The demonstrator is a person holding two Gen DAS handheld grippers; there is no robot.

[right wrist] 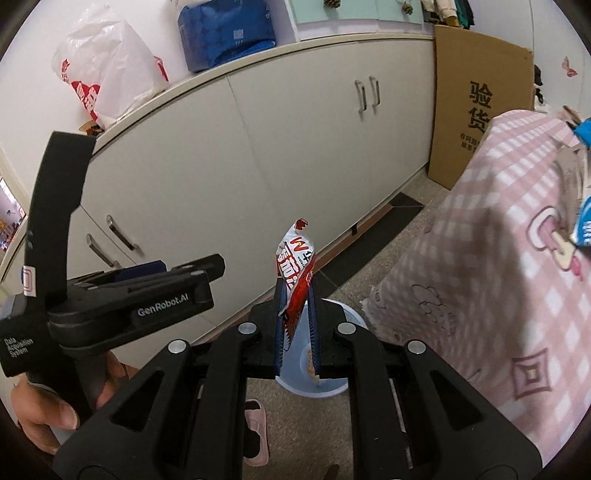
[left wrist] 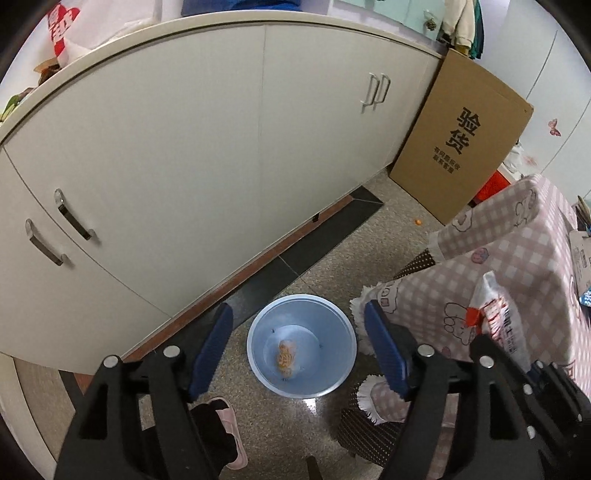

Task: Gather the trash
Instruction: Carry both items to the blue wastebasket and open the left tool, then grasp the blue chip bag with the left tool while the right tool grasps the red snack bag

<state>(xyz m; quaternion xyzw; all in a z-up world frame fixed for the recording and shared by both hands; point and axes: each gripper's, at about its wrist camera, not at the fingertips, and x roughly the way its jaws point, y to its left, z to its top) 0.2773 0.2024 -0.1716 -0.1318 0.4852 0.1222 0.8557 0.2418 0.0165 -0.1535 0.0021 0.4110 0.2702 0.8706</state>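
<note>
A pale blue plastic bin (left wrist: pixel 301 345) stands on the speckled floor (left wrist: pixel 369 236) beside a long run of cream cabinets (left wrist: pixel 184 147), an orange-and-white wrapper (left wrist: pixel 285 358) lying at its bottom. The left tongs (left wrist: pixel 299 341) hang above the bin, their blue pads spread wide with nothing between them. The right tongs (right wrist: pixel 297 314) are pressed together on a red-and-white snack wrapper (right wrist: pixel 297 266), which stands up from the pads above the bin's near rim. In the right wrist view the bin is largely hidden behind those tongs and the wrapper they pinch. A table draped in a pink checked cloth (left wrist: pixel 517 258) crowds the bin's right side, its fringed hem hanging just beside the rim; a dotted brown stool (left wrist: pixel 369 428) sits partly under it. A tall cardboard box (left wrist: pixel 461 140) printed with black characters leans against the cabinets' far end. A pink slipper (left wrist: pixel 231 435) lies near the bin, cut off by the left tongs' frame. A hand (right wrist: pixel 44 413) grips the left handle at the right view's lower left. A white plastic bag (right wrist: pixel 110 70) and a blue bag (right wrist: pixel 225 33) rest atop the cabinets.
</note>
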